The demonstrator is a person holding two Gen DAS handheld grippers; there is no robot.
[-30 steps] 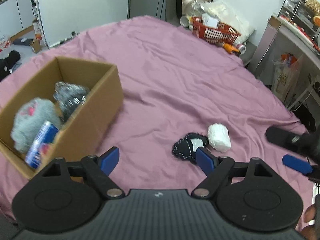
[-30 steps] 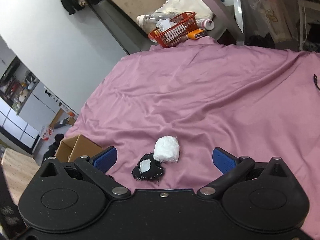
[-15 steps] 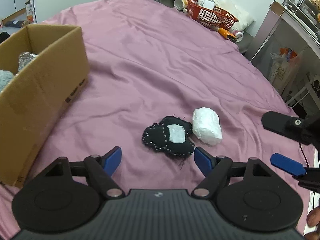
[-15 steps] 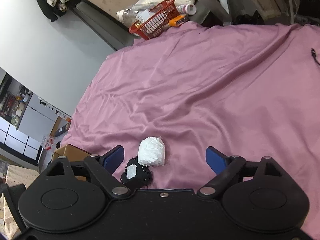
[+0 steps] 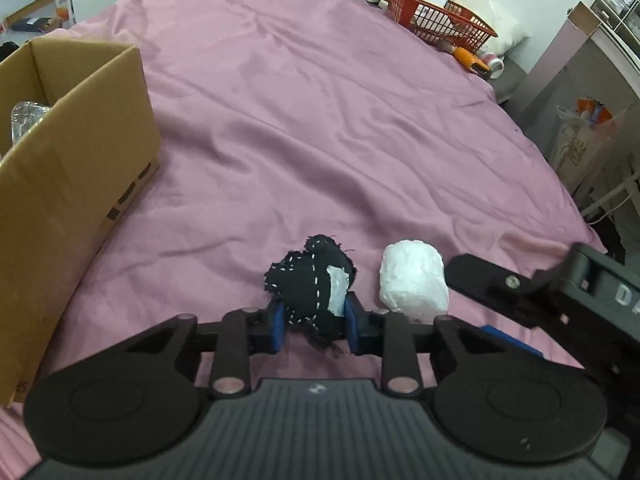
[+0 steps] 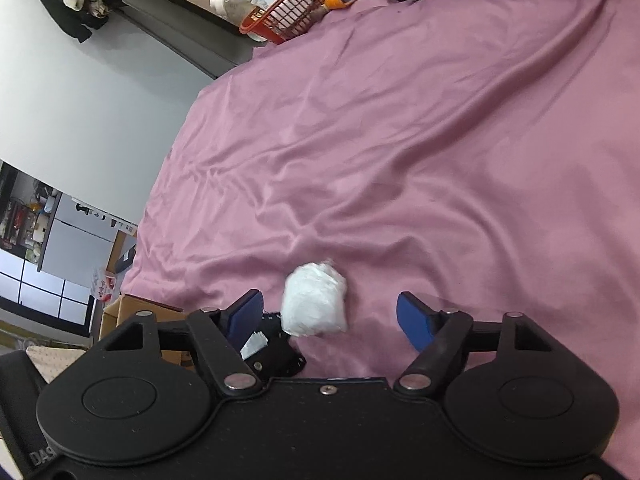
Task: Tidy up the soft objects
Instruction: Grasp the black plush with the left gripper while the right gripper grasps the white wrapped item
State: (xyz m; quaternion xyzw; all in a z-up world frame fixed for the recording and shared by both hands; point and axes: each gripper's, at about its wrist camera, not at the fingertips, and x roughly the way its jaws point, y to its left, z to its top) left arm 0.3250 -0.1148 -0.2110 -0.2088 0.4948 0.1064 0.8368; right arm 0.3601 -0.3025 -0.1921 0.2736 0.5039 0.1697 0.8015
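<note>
Left gripper (image 5: 314, 322) jaws closing on black stitched pouch (image 5: 310, 288), lower centre. Right gripper (image 6: 332, 316) jaws half-wide and closing, white bundle (image 6: 314, 305) between them, untouched.

Pink-mauve bedsheet (image 5: 320, 128), black stuffed heart (image 5: 310, 284) (white dashed stitching, white patch), white bundle (image 5: 414, 282), brown cardboard box (image 5: 72, 184), red basket (image 5: 436, 20)

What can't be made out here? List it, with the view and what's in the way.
- Cardboard box contents, left wrist view: its near wall and the frame edge hide all but a silvery scrap.
- Black stitched pouch, right wrist view: mostly behind the right gripper body.
- Right gripper's fingers, left wrist view: mostly hidden behind the left gripper body; whether they touch the white bundle is unclear.
- Red basket contents: too small in both views.
</note>
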